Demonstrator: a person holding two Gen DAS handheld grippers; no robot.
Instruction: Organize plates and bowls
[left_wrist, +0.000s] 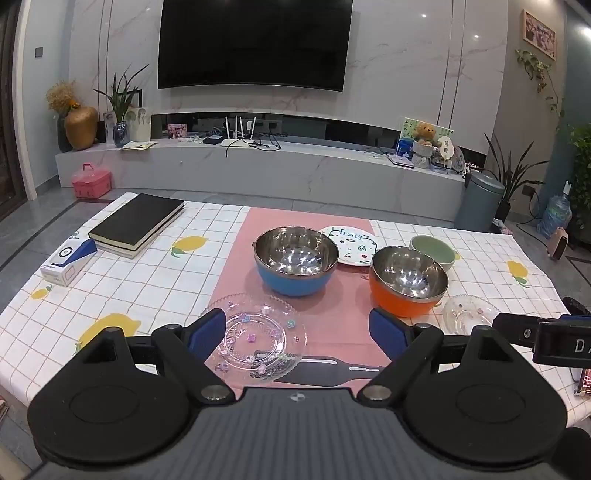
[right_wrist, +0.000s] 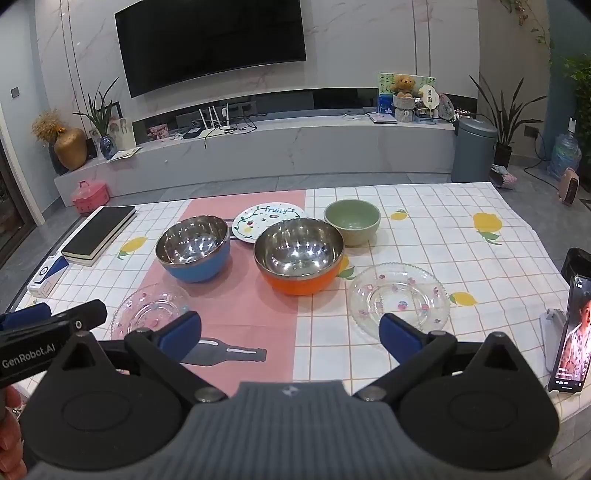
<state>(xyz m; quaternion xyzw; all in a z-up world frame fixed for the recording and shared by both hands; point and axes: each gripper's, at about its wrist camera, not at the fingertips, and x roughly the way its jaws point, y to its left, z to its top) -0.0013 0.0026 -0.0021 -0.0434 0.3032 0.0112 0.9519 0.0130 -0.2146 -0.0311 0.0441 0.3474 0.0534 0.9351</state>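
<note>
Nothing is gripped or stacked yet, so the sorting looks to be at its very start; the left gripper (left_wrist: 297, 330) hangs wide open and empty over the near edge of the table (right_wrist: 424, 229), its left finger over the rim of a clear glass plate (left_wrist: 255, 341) dotted with small coloured charms; behind that stands the blue bowl (left_wrist: 295, 260), steel-lined and upright on the pink runner (left_wrist: 295, 218); next comes the painted white plate (left_wrist: 352, 243), lettered "Fruity", partly hidden behind both steel bowls; then the orange bowl (right_wrist: 299, 254), the same steel-lined kind, with the green ceramic bowl (right_wrist: 352, 221) close behind it; farthest right lies a second clear glass plate (right_wrist: 400, 299), just ahead of the right gripper (right_wrist: 290, 334), likewise spread wide and holding nothing; a sensible next move is probably to close on a glass plate's thin rim and carry it onto its twin, which calls for a low, level approach, since the glass is flat and likely slippery.
</note>
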